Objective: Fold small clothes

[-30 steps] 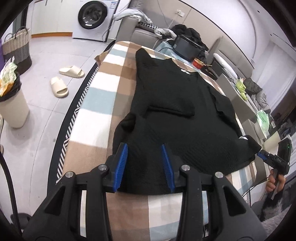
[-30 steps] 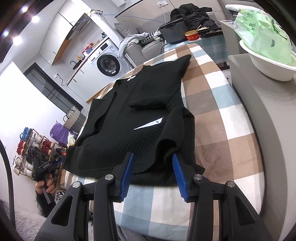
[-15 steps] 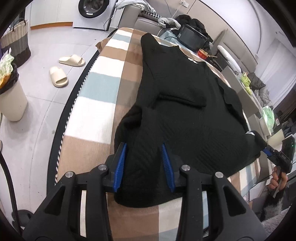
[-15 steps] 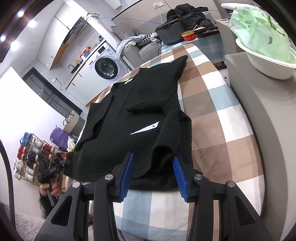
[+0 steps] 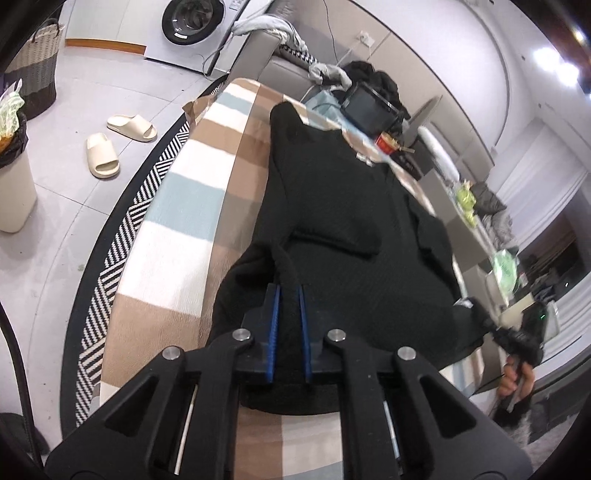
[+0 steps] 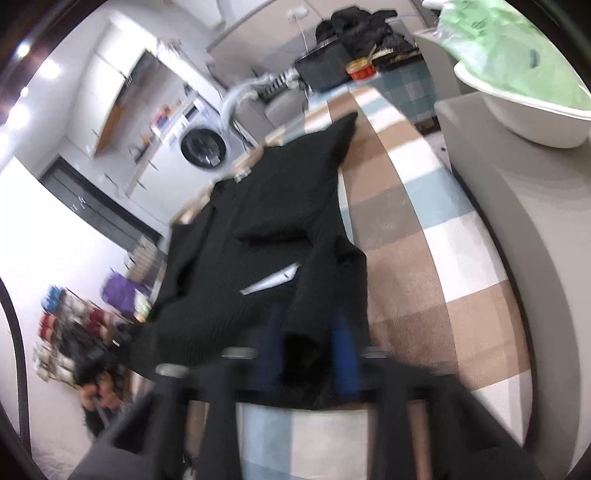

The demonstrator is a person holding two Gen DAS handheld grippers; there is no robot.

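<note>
A black knit sweater (image 5: pixel 351 236) lies lengthwise on a checked blanket (image 5: pixel 192 206), both sleeves folded in over the body. My left gripper (image 5: pixel 289 295) is shut on the sweater's near hem at its left corner, and the cloth bunches up between the blue pads. In the right wrist view the sweater (image 6: pixel 273 218) shows a white label. My right gripper (image 6: pixel 308 332) is around the hem's right corner; that view is blurred and its jaws stand partly closed with cloth between them. The right gripper (image 5: pixel 517 338) also shows in the left wrist view.
A grey counter (image 6: pixel 524 206) with a white bowl (image 6: pixel 517 114) stands right of the blanket. A tray (image 5: pixel 369 107) and red cup (image 5: pixel 386 142) sit at the far end. Slippers (image 5: pixel 103 155), a bin (image 5: pixel 11 184) and a washing machine (image 5: pixel 192 22) are on the left.
Both grippers moved in onto the near hem. The left gripper closed from open onto the cloth. The right jaws narrowed on the cloth and the hem lifted and bunched.
</note>
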